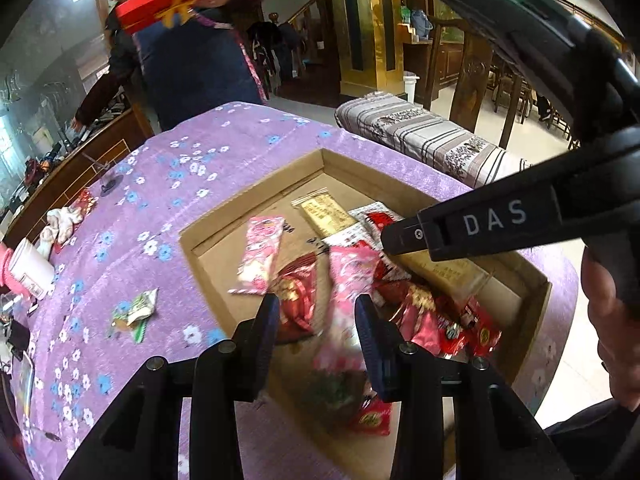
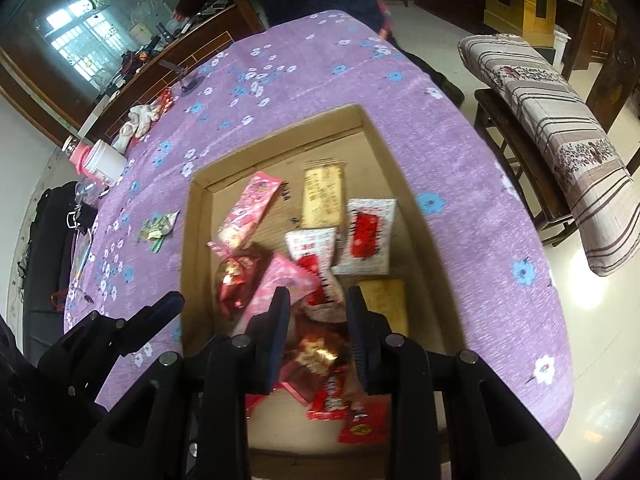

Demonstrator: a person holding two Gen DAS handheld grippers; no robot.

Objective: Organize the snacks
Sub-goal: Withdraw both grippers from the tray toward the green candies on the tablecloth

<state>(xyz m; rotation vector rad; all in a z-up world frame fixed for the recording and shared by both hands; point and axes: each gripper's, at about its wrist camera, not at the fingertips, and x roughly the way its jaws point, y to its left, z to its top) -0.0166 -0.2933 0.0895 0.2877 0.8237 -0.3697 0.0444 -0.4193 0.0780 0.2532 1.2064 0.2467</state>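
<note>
Shallow open cardboard box point(image 2: 276, 136) holding scattered pink, red, gold and white snack packets point(image 2: 362, 234), one green packet point(image 2: 158, 226) on the surface outside

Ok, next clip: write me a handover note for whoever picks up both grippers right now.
Left gripper: jaws apart, nothing clamped; a blurred pink packet lies under them in the cardboard box.
Right gripper: jaws apart over the heap at the near end of the box, holding nothing I can see.
Done: most snacks lie in the box, loosely piled.
Left: a green packet lies outside on the purple cloth; bring it in, then probably tidy the pile.
</note>
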